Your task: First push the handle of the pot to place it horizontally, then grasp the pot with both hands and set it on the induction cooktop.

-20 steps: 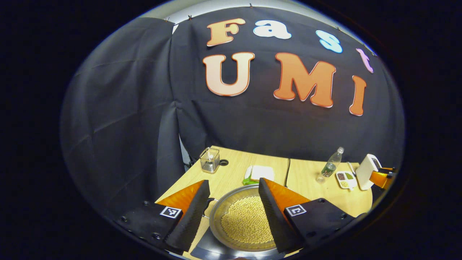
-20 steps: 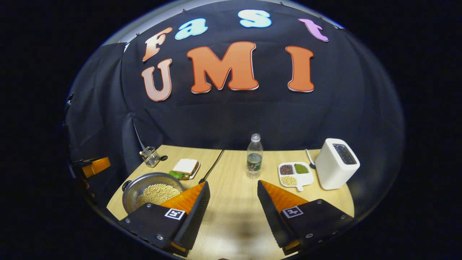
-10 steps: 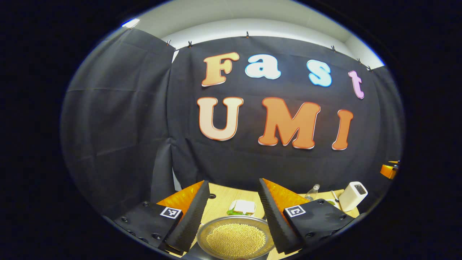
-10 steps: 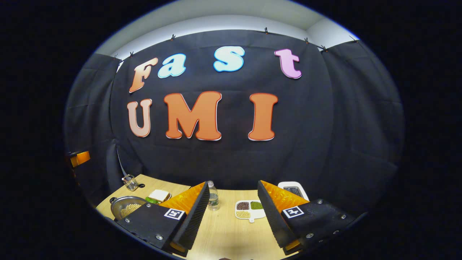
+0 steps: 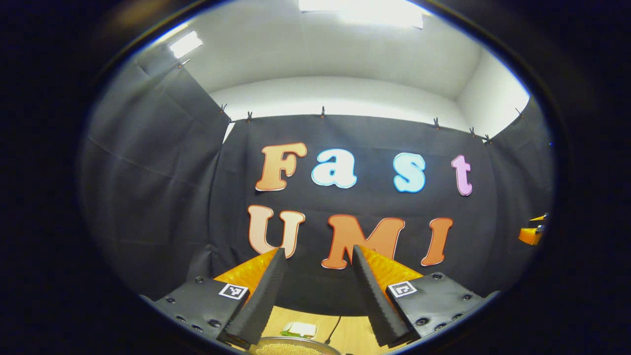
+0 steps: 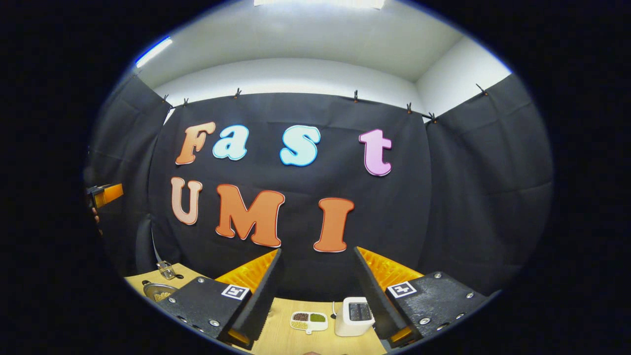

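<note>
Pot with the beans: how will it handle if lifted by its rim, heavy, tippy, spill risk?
The pot looks like thin metal, so probably stiff. Its fill of loose pale beans likely makes it heavy for its size. The beans lie uncovered, so a tilt could shift or spill them. A level lift with both hand-held grippers seems safer.

In the right gripper view, a wooden table [image 6: 296, 340] runs along the foot of the booth's cloth wall; a pot [image 6: 157, 291] holding beans sits at its left edge, with a small glass jar [image 6: 166, 270] just behind it toward the far left corner. Farther right, a divided dish [image 6: 309, 321] lies just left of a toaster [image 6: 356, 316], the two near each other. In the left gripper view, the pot's rim [image 5: 296, 346] sits at the table's near edge, a sandwich [image 5: 299, 329] behind it and a cable [image 5: 333, 328] to the sandwich's right
</note>
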